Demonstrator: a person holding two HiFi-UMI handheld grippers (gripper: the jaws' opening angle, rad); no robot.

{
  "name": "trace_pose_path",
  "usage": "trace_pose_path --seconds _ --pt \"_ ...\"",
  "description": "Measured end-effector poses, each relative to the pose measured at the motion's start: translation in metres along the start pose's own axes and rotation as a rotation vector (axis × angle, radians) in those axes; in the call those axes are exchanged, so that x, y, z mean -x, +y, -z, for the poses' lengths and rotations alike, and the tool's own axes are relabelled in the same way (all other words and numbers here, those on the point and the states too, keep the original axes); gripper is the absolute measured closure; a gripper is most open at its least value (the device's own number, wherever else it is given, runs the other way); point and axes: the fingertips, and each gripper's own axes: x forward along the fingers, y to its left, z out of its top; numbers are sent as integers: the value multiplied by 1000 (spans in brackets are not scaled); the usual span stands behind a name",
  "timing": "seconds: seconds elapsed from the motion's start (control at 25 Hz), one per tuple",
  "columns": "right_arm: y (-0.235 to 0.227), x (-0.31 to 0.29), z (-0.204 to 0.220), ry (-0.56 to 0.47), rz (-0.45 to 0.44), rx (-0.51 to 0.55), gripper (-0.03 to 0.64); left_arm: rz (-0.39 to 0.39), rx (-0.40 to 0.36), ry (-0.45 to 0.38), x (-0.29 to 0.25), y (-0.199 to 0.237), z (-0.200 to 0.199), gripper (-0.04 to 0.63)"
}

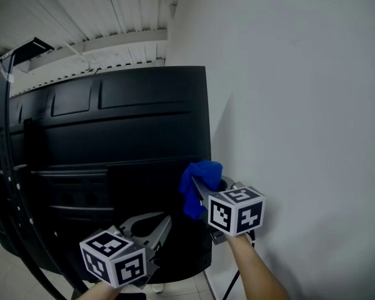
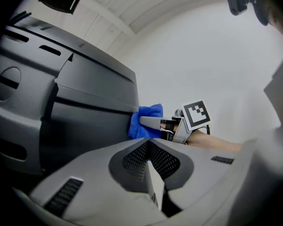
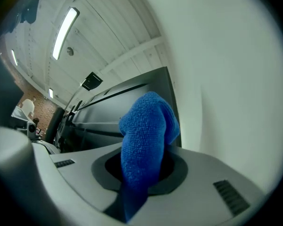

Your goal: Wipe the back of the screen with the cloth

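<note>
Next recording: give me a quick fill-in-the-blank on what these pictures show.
The right gripper holds a ____ cloth.
The cloth sits at the edge of a ____ screen.
The left gripper has its jaws ____, with nothing between them.
Missing words: blue; black; shut.

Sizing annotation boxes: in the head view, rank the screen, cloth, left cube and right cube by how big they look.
1. Screen, by far.
2. Left cube and right cube: too alike to rank, and nearness to the camera may differ.
3. Cloth, slightly smaller as seen.
</note>
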Motion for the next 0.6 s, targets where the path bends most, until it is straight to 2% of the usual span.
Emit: trace_pose_path --seconds 0.28,0.44,0.6 --pt "11 10 1 -8 2 -5 565 -11 11 22 7 4 13 588" --pt "64 27 11 -63 -69 2 565 -44 -23 20 31 15 30 588" --pt "136 22 45 -103 -186 -42 565 -140 -38 24 68 43 54 588"
